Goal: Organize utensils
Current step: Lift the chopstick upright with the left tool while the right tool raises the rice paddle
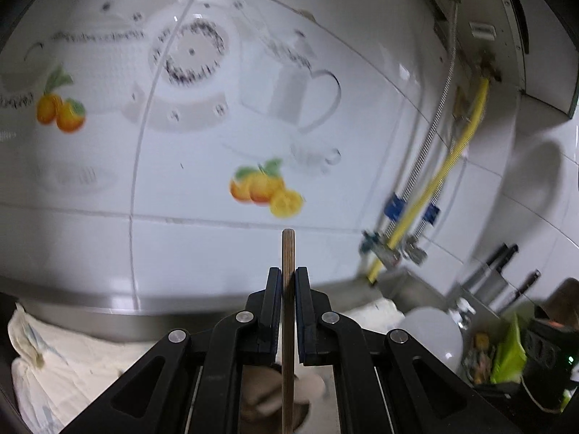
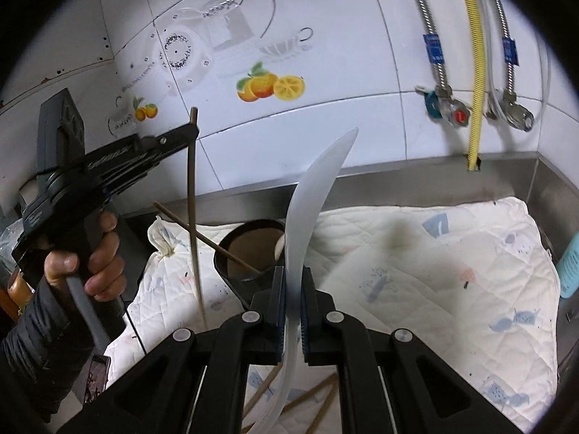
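My left gripper [image 1: 288,276] is shut on a brown wooden chopstick [image 1: 288,311] and holds it upright in front of the tiled wall. It also shows in the right wrist view [image 2: 193,131], at the left, with the chopstick [image 2: 194,217] hanging down over the quilted cloth. My right gripper [image 2: 292,276] is shut on a translucent white spatula [image 2: 311,188] that curves up and to the right. A dark round holder [image 2: 253,249] stands on the cloth behind the grippers, with one chopstick [image 2: 202,235] leaning out of it to the left.
A white quilted cloth [image 2: 434,260] covers the steel counter. Several loose chopsticks [image 2: 318,398] lie on it below my right gripper. Hoses and valves [image 2: 474,72] hang on the tiled wall. A light blue bottle [image 2: 570,267] stands at the right edge. Knives [image 1: 499,264] and clutter sit at the right.
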Demonstrator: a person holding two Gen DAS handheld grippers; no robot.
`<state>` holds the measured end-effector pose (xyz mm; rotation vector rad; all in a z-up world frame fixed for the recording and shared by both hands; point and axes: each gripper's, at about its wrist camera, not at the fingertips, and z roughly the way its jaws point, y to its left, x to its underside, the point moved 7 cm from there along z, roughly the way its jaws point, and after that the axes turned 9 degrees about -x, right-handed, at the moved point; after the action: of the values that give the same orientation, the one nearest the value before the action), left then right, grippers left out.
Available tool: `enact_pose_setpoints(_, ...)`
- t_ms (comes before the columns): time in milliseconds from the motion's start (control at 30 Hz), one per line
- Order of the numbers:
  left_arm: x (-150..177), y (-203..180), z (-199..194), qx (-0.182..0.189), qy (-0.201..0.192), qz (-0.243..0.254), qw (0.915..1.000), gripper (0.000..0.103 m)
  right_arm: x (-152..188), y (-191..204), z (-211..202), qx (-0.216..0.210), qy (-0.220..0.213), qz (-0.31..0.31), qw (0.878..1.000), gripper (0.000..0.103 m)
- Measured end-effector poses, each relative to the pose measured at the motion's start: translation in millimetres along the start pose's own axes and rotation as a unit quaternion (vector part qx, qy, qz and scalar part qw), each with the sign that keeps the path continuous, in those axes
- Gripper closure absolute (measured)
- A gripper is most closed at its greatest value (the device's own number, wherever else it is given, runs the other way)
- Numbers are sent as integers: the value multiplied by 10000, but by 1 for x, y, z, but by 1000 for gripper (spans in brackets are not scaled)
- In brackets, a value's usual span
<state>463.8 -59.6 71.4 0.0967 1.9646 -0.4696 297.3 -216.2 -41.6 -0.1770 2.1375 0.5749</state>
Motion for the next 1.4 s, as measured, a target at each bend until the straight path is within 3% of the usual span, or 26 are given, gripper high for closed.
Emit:
enact_pose_setpoints(433,-43,20,6,-380,-991,-20,9943,96,-40,16,17,-16,-509,-316,9982,94)
enact_pose_setpoints(900,-1,33,19,-566,-891,48,9944,96,-78,35,63,267,-1091,-904,9896,94)
enact_pose_setpoints(1133,9,48,19,-604,-794,-165,9949,96,-79,42,84,631,-1361,-1425,9784,94)
enact_pose_setpoints(1400,18,57,18,-626,-651,-162,9958,96,-68,44,104,799,-1340,-1653,9738,94)
